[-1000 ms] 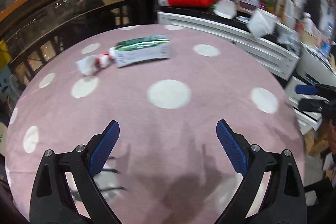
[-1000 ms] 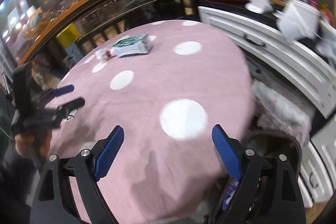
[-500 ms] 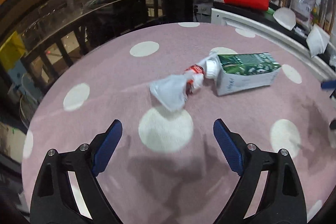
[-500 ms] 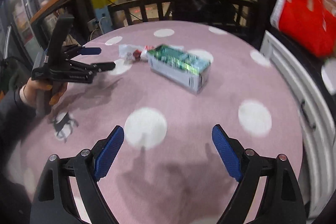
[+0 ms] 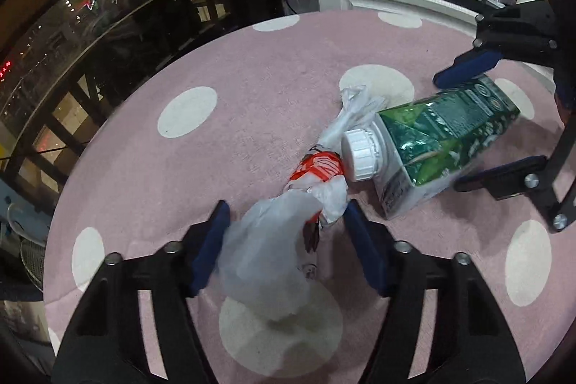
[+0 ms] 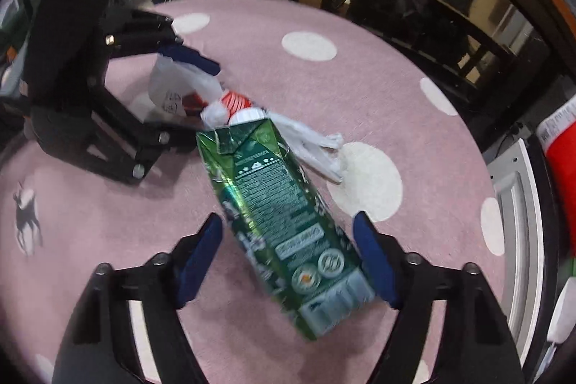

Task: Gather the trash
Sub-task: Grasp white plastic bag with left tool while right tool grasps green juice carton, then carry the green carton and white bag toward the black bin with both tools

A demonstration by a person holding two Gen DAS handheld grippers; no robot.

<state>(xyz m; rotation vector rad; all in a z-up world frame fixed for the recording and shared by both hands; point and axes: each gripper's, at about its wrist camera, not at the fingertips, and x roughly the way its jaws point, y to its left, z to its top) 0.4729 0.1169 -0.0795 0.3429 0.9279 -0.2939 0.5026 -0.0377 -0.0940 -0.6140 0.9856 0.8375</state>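
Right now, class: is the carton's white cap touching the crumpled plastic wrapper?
Touching. In the left wrist view the white cap presses against the wrapper, with no pink cloth showing between them.

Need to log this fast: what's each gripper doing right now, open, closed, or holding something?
Left gripper: jaws just closing around the crumpled plastic bag; grip cannot be told.
Right gripper: jaws just closing around the green carton; one pad touching, grip cannot be told.
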